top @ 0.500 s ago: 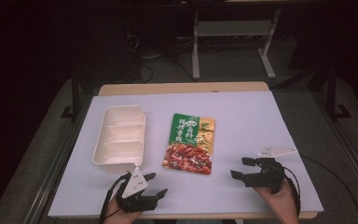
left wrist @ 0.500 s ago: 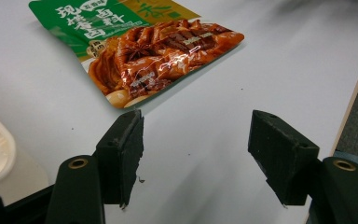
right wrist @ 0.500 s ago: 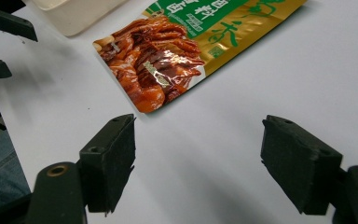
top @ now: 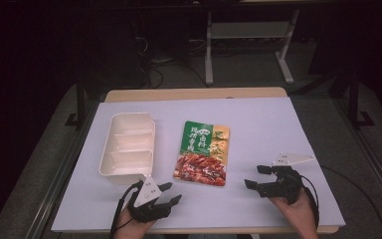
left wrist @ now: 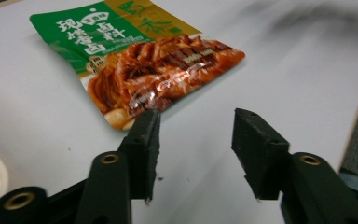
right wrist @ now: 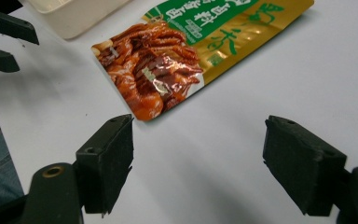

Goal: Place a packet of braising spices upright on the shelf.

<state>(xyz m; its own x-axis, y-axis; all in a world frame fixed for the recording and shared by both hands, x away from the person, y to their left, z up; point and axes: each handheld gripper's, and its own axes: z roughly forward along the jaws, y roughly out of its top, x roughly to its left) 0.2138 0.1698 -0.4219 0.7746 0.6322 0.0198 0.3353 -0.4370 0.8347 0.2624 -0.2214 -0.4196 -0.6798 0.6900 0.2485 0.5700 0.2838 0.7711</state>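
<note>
A flat food pouch (top: 203, 153), green and gold on top with a red meat picture below, lies in the middle of the white table (top: 258, 124). Left of it stands an empty white tray (top: 128, 147) with compartments. My left gripper (top: 170, 193) hovers open at the front edge, just below the tray and left of the pouch's near corner (left wrist: 121, 119). My right gripper (top: 256, 176) is open too, low over the table to the right of the pouch (right wrist: 168, 74). Nothing sits between either pair of jaws. The left gripper's jaws (right wrist: 4, 42) appear at the far left of the right gripper view.
Bare white tabletop lies right of the pouch (left wrist: 303, 70) and behind it. A wooden table edge (top: 194, 93) shows at the back. Beyond it on the dark floor are cables (top: 154, 64) and a white metal stand (top: 248, 45).
Both grippers have shifted slightly toward the pouch; both stay open. The pouch and the tray have not moved.
</note>
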